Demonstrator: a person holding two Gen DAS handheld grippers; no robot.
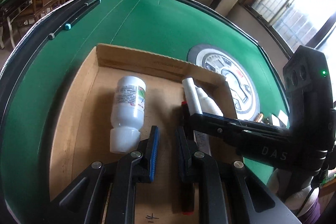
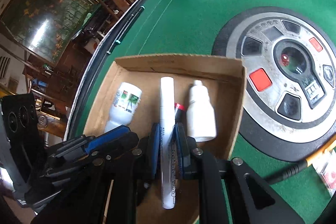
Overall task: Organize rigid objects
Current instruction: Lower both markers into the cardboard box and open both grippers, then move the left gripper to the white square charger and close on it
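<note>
A shallow cardboard box [image 1: 134, 56] [image 2: 178, 60] sits on the green table. In it lie a white labelled bottle [image 1: 129, 106] [image 2: 124, 106], a small white dropper bottle [image 2: 200, 112] [image 1: 210, 102] and a black marker with red ends [image 1: 185, 182] [image 2: 179, 110]. My right gripper [image 2: 167, 133] is shut on a white marker [image 2: 167, 119] [image 1: 192, 98] and holds it over the box, between the two bottles. My left gripper [image 1: 167, 138] is open and empty above the box floor, beside the labelled bottle's cap. The right gripper's fingers [image 1: 220, 123] cross in front of it.
A round grey control panel with red buttons [image 2: 283, 81] [image 1: 229, 77] is set into the green table [image 1: 159, 26] right of the box. The table's black padded rim [image 1: 31, 35] runs along the left. A black cable [image 2: 294, 169] lies at the lower right. Chairs and furniture stand beyond.
</note>
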